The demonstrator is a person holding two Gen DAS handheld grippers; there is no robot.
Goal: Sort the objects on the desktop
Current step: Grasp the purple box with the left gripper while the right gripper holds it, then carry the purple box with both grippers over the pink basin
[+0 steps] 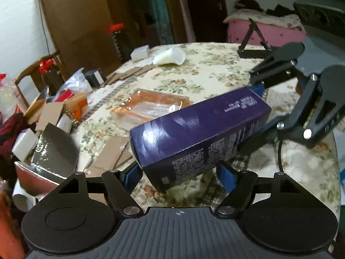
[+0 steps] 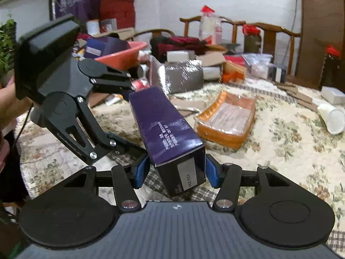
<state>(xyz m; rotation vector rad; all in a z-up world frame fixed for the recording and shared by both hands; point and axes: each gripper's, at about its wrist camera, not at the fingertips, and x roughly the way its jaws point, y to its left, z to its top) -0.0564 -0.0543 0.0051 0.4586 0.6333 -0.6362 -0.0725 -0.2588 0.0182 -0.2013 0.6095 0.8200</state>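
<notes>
Where pads meet the purple box (image 1: 200, 129), contact stays unclear.

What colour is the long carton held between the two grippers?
Dark purple carton with pale printed text and a white label on its black end, clearest in the right wrist view.

Dim indoor light — glare streaks the purple box (image 1: 200, 127); beyond it, clutter blurs, edges bow fisheye-wise.

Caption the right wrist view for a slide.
Two handheld grippers, right and left, bracket opposite ends of a long purple cardboard box above a floral quilted tablecloth.
</notes>
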